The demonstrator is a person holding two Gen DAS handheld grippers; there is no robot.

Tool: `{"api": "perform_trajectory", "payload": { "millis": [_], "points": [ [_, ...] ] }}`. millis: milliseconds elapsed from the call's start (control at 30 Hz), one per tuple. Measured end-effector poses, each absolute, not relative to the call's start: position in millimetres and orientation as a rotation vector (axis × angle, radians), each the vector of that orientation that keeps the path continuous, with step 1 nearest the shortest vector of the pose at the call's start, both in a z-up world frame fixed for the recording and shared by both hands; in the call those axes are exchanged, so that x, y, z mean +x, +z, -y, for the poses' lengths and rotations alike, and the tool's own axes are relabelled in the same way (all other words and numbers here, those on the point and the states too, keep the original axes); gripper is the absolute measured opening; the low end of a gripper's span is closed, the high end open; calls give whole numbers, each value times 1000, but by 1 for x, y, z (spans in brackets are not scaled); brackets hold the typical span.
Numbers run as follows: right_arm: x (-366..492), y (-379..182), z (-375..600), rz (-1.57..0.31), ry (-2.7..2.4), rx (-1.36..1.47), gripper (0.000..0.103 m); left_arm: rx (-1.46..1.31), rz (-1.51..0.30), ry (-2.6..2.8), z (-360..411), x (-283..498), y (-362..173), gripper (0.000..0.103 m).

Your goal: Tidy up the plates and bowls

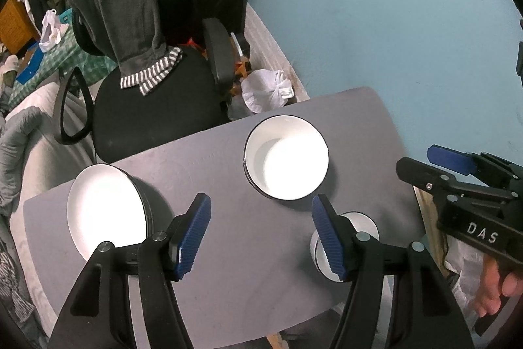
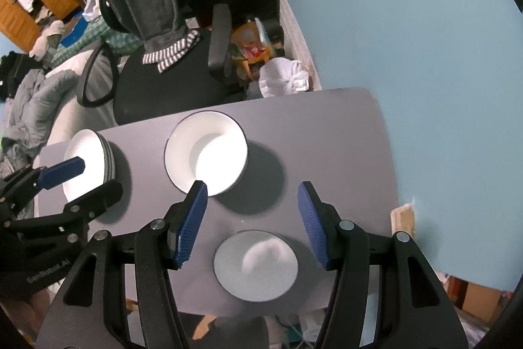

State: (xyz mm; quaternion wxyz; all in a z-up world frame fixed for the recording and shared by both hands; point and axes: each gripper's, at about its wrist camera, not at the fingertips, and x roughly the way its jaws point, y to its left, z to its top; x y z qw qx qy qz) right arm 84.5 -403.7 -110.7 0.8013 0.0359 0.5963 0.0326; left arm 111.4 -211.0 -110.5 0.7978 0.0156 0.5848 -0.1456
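A small grey table (image 1: 228, 218) holds three white, dark-rimmed dishes. A stack of plates (image 1: 104, 211) sits at its left end and also shows in the right wrist view (image 2: 88, 162). A large bowl (image 1: 286, 156) stands at the middle back (image 2: 206, 152). A small bowl (image 2: 256, 264) sits near the front edge, partly hidden behind my left gripper's right finger (image 1: 362, 223). My left gripper (image 1: 261, 237) is open and empty above the table between plates and small bowl. My right gripper (image 2: 251, 221) is open and empty, hovering just above the small bowl.
A black office chair (image 1: 157, 94) draped with a grey garment stands behind the table. A white plastic bag (image 1: 266, 90) lies on the floor by the blue wall (image 1: 392, 22). A grey duvet (image 1: 19, 139) lies to the left. Clutter fills the far left.
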Motion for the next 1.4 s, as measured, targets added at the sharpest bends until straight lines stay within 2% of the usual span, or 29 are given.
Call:
{"api": "perform_trajectory", "payload": {
  "millis": [467,1400],
  "points": [
    [49,-96,426,-1254,29,113,56,58,-1241,-369,219,75,-100,66],
    [-2,-172,470,-1377,-31,265,57,136,-1446,-486,268,57,-193,68]
  ]
}}
